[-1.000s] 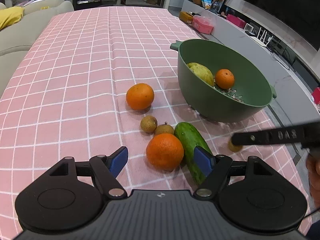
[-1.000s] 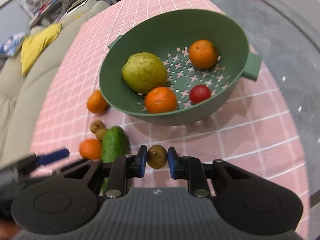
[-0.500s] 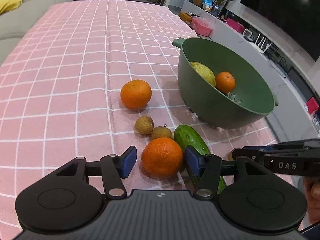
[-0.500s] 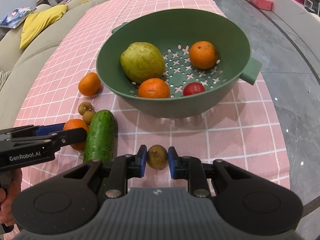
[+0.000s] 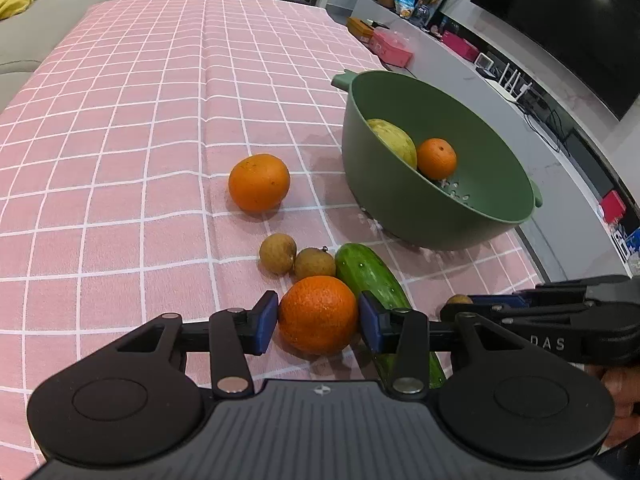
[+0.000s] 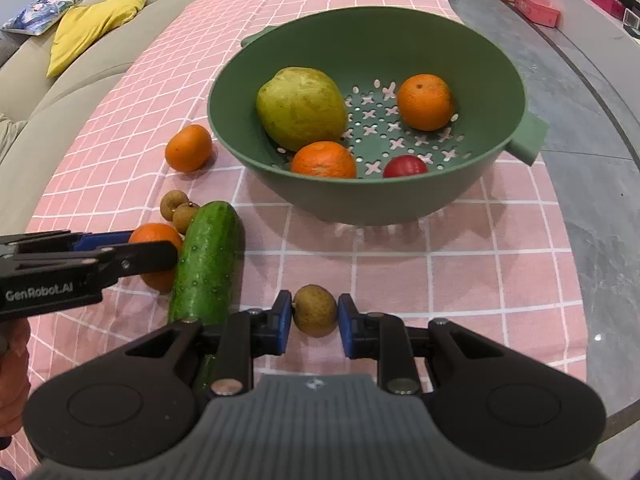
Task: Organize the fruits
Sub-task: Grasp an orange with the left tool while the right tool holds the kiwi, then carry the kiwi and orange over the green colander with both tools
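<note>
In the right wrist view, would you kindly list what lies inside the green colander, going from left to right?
Inside the colander: yellow-green pear → near orange → small red fruit → far orange.

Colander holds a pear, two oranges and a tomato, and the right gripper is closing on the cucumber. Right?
Not quite. The right gripper brackets a small brown longan, not the cucumber lying beside it, as the right wrist view shows. The colander contents are as you say.
</note>
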Action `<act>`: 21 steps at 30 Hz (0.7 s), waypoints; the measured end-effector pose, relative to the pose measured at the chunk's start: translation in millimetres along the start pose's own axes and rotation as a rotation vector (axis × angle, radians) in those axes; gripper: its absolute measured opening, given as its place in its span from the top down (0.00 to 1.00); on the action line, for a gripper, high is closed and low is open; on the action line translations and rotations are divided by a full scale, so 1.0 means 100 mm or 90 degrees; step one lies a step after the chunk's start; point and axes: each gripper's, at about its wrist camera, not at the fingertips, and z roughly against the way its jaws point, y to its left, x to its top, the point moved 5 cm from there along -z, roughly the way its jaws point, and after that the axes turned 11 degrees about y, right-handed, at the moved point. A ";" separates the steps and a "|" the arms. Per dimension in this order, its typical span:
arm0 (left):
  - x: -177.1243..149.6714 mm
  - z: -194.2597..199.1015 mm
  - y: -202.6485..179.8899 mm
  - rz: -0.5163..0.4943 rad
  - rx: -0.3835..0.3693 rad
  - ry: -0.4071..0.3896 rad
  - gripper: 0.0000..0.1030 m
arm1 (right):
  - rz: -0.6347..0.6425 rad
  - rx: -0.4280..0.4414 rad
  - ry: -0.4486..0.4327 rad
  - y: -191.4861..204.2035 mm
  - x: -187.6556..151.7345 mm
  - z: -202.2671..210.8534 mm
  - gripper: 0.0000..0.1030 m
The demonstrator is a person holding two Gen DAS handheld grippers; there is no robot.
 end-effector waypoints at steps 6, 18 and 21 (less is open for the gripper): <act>0.01 0.14 0.00 0.001 0.005 -0.014 0.52 | 0.004 0.008 -0.009 0.02 0.03 0.13 0.80; 0.13 0.76 -0.06 0.026 0.018 -0.068 0.52 | 0.055 0.103 -0.085 0.34 0.29 0.82 0.80; 0.23 0.82 -0.19 -0.001 0.034 -0.071 0.52 | 0.056 0.105 -0.103 0.32 0.34 0.93 0.80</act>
